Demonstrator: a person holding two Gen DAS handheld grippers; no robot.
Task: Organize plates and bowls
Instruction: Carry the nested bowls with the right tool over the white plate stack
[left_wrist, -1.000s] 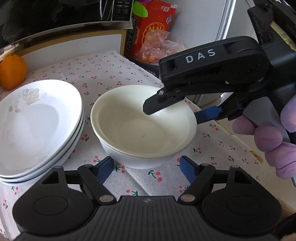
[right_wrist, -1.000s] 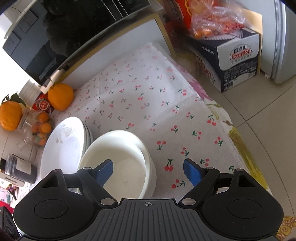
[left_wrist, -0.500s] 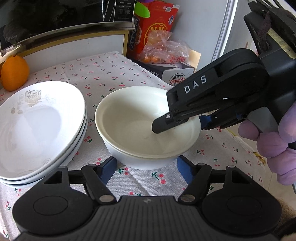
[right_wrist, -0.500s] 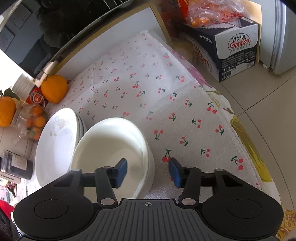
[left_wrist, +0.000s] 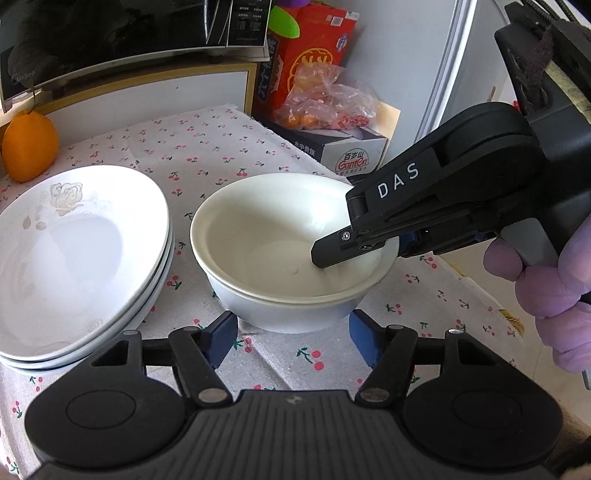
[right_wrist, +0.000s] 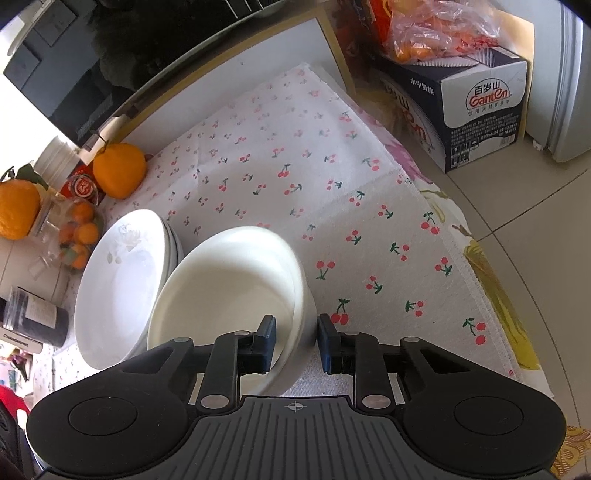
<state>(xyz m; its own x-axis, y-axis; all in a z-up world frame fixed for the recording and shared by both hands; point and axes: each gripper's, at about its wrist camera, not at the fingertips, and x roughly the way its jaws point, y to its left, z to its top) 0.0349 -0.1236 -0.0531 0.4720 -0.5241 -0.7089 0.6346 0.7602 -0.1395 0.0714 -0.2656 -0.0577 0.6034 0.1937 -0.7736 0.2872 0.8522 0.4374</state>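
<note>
Since the earlier frame, the right hand-held gripper (right_wrist: 295, 345) has been closing its jaws on the rim of the stacked bowls (left_wrist: 291, 251); now one pad is inside the upper bowl and the other is outside the wall, so it seems to grasp the rim. In the left wrist view the bowls stand at the centre of the frame, on the cherry-print cloth (right_wrist: 332, 206) of the desk, just beside the stack of plates (left_wrist: 77, 258) at the left. The left hand-held gripper (left_wrist: 290, 339) has been closing a little, but it stays released, low in the frame, its pads on both sides of the bowl base with nothing pressed.

I judge that the step in hand is gripping the bowls to move them. The next move calls for a firm hold and a level lift. A gloved hand (left_wrist: 543, 288) holds the right tool, which slants down into the bowl from the right edge.
</note>
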